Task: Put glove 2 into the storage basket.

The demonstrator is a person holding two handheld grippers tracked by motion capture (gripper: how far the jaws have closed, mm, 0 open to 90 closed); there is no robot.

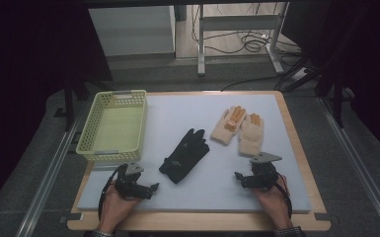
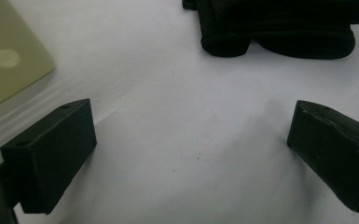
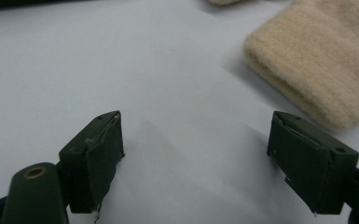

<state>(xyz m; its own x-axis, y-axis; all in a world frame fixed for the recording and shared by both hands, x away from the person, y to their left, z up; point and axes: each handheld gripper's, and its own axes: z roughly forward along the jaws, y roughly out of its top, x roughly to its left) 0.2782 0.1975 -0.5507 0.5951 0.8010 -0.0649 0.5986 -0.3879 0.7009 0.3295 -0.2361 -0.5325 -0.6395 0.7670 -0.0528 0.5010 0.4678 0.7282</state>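
Both claws, left claw (image 1: pixel 153 187) and right claw (image 1: pixel 238 177), gape empty. Black glove (image 1: pixel 185 155) at 12 o'clock: limp, light; pinch its cuff. Beige glove (image 3: pixel 321 60) fluffy, compressible.

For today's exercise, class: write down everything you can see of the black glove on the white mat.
The black glove lies flat on the white mat, fingers pointing away from the person and tilted right, cuff nearest the left tool. It looks like soft dark fabric, with a small pale mark near the cuff. It lies between the yellow basket and the beige gloves, touching neither. No tool touches it.
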